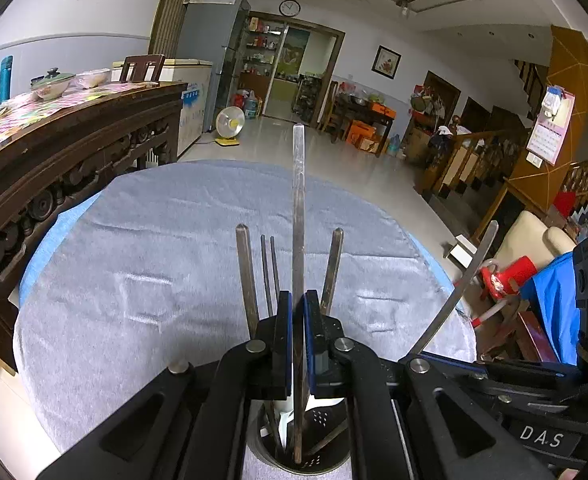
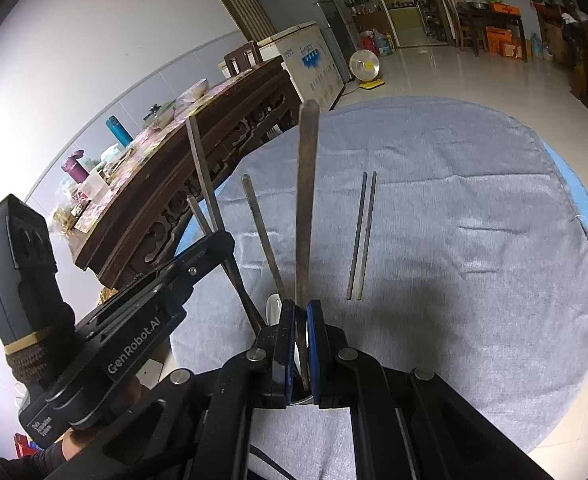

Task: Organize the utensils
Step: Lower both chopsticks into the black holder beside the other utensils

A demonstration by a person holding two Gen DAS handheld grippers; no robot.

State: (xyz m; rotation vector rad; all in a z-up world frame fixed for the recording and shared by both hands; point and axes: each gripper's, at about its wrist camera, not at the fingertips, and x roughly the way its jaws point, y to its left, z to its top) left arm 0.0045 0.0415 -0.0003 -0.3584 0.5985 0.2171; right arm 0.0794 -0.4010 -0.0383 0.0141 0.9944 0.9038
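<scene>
- Left claw [image 1: 298, 312] clamped on a flat metal handle [image 1: 298, 184], upright, tip inside the utensil holder [image 1: 294, 460] directly below.
- Right claw [image 2: 300, 316] clamped on another handle [image 2: 308, 184]; chopsticks [image 2: 362, 236] lie right, on the tabletop [image 2: 474, 240].

At the frame's bottom centre, the left gripper [image 1: 298, 300] clamps an upright metal utensil handle [image 1: 298, 184] over a perforated steel holder [image 1: 314, 468] on the grey-clothed worktop [image 1: 153, 240].

Chopsticks [image 2: 361, 236] on cloth [image 2: 474, 200], right of holder [image 1: 298, 460]

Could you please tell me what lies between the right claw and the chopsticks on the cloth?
Nothing but bare grey cloth, as the right wrist view shows.
</scene>
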